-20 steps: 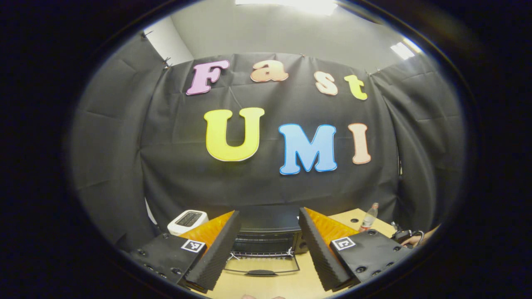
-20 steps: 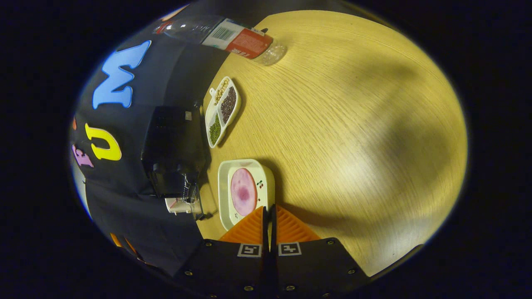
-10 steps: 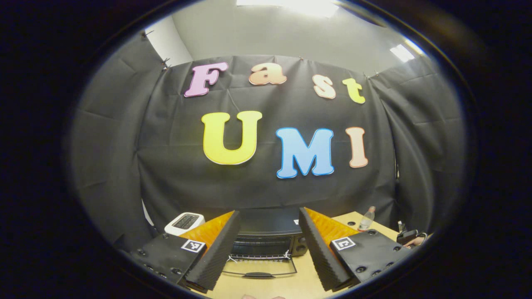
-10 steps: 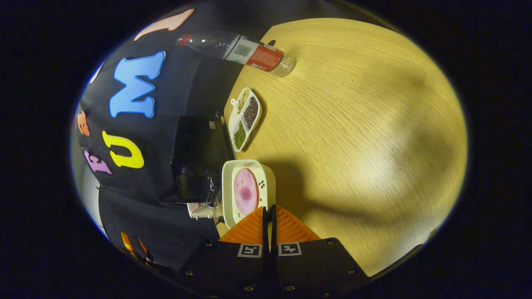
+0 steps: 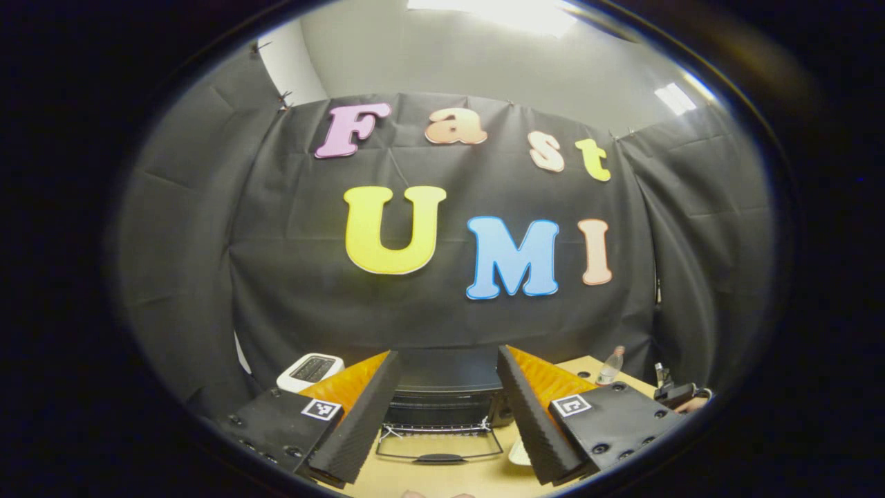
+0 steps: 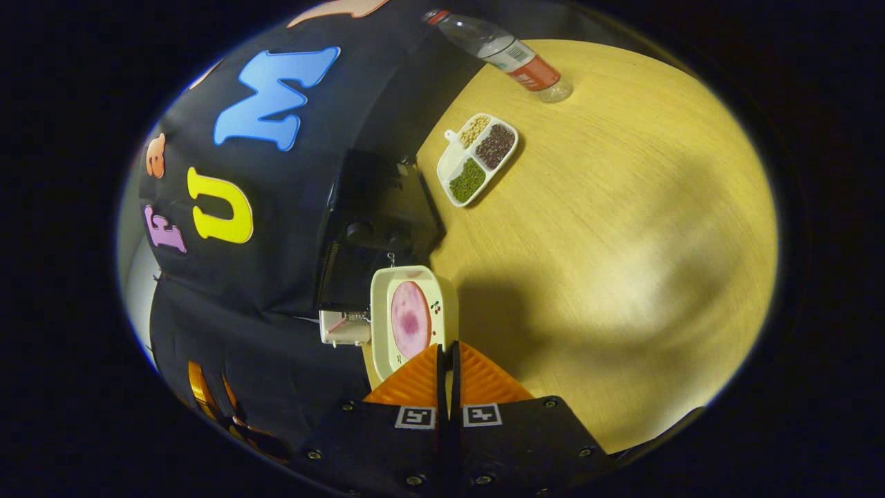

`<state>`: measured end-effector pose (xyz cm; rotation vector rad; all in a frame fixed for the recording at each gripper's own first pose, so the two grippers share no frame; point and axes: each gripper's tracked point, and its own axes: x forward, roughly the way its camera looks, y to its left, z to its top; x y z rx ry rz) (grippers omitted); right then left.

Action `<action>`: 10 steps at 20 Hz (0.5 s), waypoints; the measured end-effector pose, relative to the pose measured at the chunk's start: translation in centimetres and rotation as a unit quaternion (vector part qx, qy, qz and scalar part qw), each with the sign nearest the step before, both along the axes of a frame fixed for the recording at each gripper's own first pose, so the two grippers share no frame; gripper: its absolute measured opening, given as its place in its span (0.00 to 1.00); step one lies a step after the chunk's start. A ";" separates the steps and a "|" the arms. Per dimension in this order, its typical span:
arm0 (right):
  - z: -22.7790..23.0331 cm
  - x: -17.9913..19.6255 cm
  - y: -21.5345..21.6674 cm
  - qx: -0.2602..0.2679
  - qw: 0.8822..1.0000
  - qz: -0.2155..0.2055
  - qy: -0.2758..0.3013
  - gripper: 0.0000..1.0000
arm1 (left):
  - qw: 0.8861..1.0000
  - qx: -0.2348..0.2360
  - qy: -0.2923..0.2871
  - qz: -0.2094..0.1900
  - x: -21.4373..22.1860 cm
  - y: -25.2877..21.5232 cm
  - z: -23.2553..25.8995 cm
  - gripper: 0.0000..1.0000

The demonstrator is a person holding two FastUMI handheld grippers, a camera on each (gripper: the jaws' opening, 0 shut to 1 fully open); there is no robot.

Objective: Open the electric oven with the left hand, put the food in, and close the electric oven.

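Oven door down, so opening's done; my left hand-held gripper gapes empty, right hand-held gripper pinches plate of food at the oven mouth, loading and closing left.

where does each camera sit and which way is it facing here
Left gripper view: rides the open left gripper, level, facing the oven with its door dropped open.
Right gripper view: rides the right gripper, rolled sideways, shut on the plate rim.
Shared: oven, bottle, table.
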<state>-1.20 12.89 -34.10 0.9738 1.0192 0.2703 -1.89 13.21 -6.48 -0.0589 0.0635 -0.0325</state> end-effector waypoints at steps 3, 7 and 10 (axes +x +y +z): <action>-0.2 0.8 3.9 0.006 1.000 -0.008 0.006 0.00 | 1.000 0.003 0.006 0.015 -0.7 3.1 -0.8 0.95; -0.4 3.2 8.9 0.020 0.999 -0.042 0.008 0.00 | 0.999 0.001 0.009 0.040 -1.9 7.2 -1.1 0.98; 0.1 5.4 12.0 0.030 0.997 -0.075 0.002 0.01 | 0.999 0.003 0.010 0.053 -2.8 9.3 -1.4 0.99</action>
